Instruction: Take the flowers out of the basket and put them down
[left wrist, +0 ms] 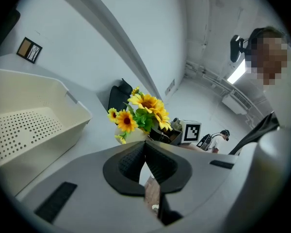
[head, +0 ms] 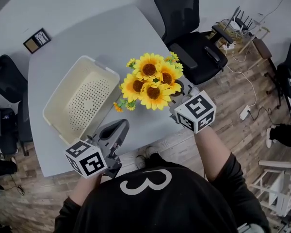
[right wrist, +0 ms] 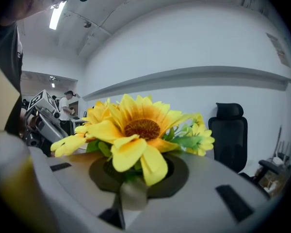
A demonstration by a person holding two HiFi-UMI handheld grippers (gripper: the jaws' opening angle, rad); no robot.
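Note:
A bunch of yellow sunflowers [head: 150, 81] hangs above the grey table [head: 87, 30], just right of the cream perforated basket [head: 87, 98], which is empty. My right gripper [head: 179, 95] is shut on the bunch low down at the stems; in the right gripper view the blooms [right wrist: 136, 127] cover the jaws and hide the stems. My left gripper [head: 119, 127] hovers at the table's front edge below the basket, shut with nothing in it. From the left gripper view the flowers [left wrist: 143, 111] show ahead, with the basket [left wrist: 34, 110] to their left.
A black office chair [head: 184, 28] stands behind the table on the right. A small framed card [head: 37, 40] lies at the table's far left corner. More dark chairs [head: 5, 79] sit left of the table. Cables and a power strip [head: 245, 111] lie on the wooden floor.

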